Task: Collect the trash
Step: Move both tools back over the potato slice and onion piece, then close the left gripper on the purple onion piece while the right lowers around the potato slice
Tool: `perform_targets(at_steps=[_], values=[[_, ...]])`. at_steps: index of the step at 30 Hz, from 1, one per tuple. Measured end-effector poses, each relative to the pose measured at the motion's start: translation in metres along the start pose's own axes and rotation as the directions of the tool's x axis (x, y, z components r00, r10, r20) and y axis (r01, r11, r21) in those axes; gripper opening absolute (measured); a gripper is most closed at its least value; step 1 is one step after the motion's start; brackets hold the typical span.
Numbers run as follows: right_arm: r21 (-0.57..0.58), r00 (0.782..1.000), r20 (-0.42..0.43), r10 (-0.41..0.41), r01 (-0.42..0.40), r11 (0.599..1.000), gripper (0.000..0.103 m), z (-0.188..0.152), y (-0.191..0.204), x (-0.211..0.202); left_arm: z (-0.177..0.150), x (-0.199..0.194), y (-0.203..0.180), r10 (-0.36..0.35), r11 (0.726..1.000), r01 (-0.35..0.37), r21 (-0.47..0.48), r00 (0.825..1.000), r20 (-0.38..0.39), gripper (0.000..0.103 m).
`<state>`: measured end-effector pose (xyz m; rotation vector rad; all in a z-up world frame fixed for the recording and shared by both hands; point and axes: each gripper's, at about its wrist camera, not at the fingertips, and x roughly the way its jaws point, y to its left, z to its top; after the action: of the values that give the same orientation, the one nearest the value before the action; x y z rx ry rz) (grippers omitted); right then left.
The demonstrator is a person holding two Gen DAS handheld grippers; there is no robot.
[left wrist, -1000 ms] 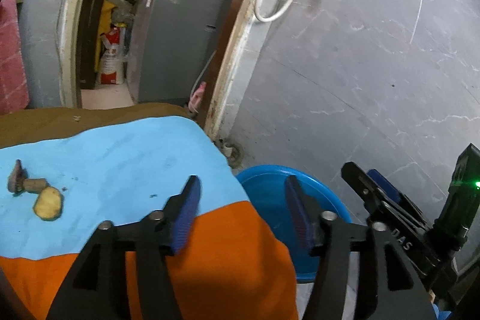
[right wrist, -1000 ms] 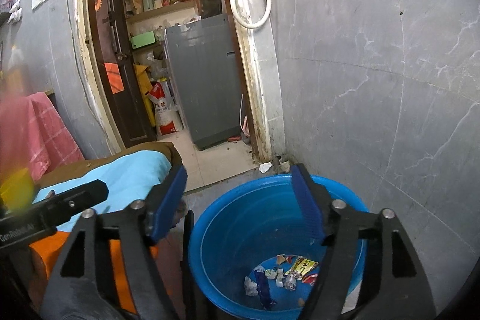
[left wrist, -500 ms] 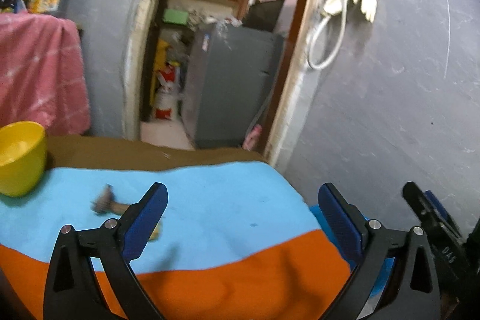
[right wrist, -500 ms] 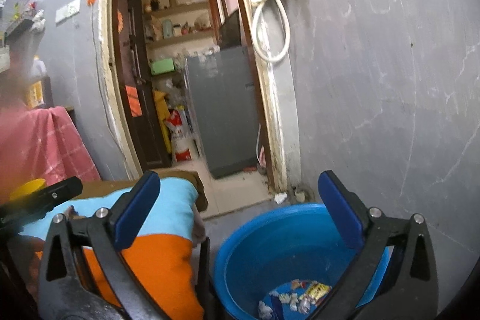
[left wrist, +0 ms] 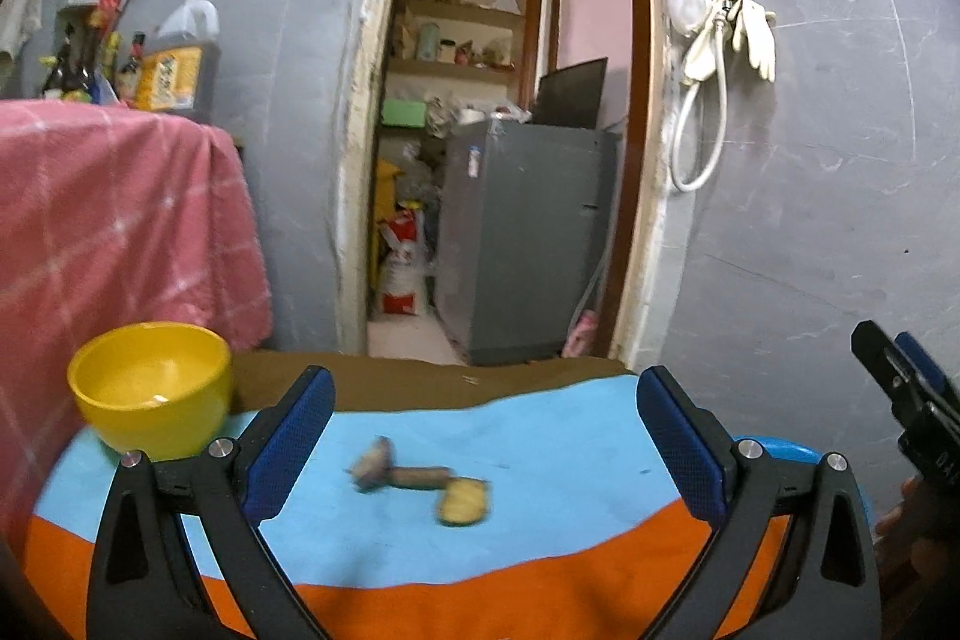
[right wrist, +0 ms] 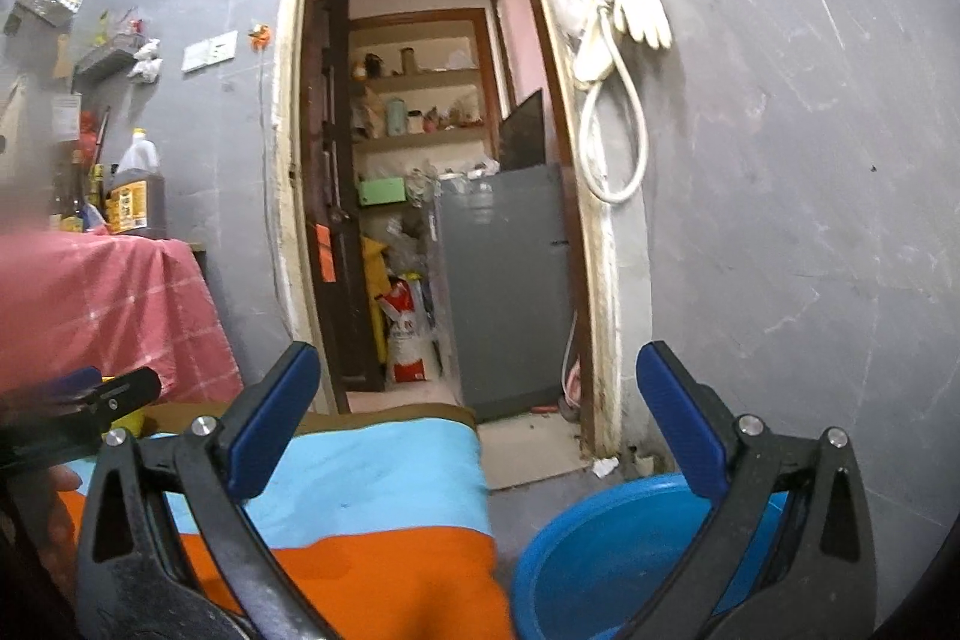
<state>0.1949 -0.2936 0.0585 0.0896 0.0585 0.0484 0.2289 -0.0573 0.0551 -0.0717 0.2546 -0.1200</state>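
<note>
Food scraps lie on the light-blue and orange cloth [left wrist: 558,466] over the table: a brown stub [left wrist: 384,469] and a yellow slice [left wrist: 462,502], both blurred. My left gripper [left wrist: 483,400] is open wide in front of them, with the scraps seen between its blue pads [left wrist: 288,448] but farther off and untouched. My right gripper [right wrist: 477,376] is also open and empty, over the gap between the table and the blue bin [right wrist: 606,550]. It shows at the right edge of the left wrist view as the right gripper [left wrist: 906,400]. The bin's contents are hidden.
A yellow bowl [left wrist: 150,388] stands at the table's back left, by a pink checked cloth [left wrist: 120,232]. Behind is an open doorway with a grey appliance [left wrist: 522,238] and shelves. A hose and gloves [left wrist: 732,34] hang on the grey wall.
Both views swung up and left, away from the bin toward the table. Both grippers' jaws spread wider. The yellow bowl came into view, and the scraps now sit between my left fingers in the picture.
</note>
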Motion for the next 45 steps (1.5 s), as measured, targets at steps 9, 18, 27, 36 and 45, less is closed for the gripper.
perform_targets(at_steps=[9, 18, 27, 36, 45], values=[[-0.060, 0.999, -0.002, 0.041, -0.041, 0.997, 0.103, -0.007, 0.036, 0.004, -0.005, -0.010, 0.048, 0.136, 0.990, -0.138, 0.034, 0.989, 0.063, 0.099], [-0.156, 0.984, -0.011, 0.180, -0.179, 0.971, 0.103, -0.013, 0.083, 0.013, -0.018, -0.009, 0.085, 0.174, 0.983, -0.177, 0.051, 0.983, 0.051, 0.099], [-0.294, 0.946, -0.270, 0.179, -0.258, 0.920, 0.103, -0.034, 0.127, 0.062, -0.022, 0.011, 0.101, 0.139, 0.990, -0.136, 0.047, 0.989, -0.058, 0.099], [-0.230, 0.827, -0.531, 0.185, -0.351, 0.908, 0.103, -0.060, 0.132, 0.099, -0.030, 0.044, 0.106, 0.088, 0.996, -0.087, 0.014, 0.963, -0.255, 0.098], [-0.197, 0.661, -0.717, 0.221, -0.496, 0.846, 0.091, -0.085, 0.152, 0.123, -0.040, 0.070, 0.102, 0.014, 1.000, -0.011, 0.010, 0.914, -0.406, 0.067]])
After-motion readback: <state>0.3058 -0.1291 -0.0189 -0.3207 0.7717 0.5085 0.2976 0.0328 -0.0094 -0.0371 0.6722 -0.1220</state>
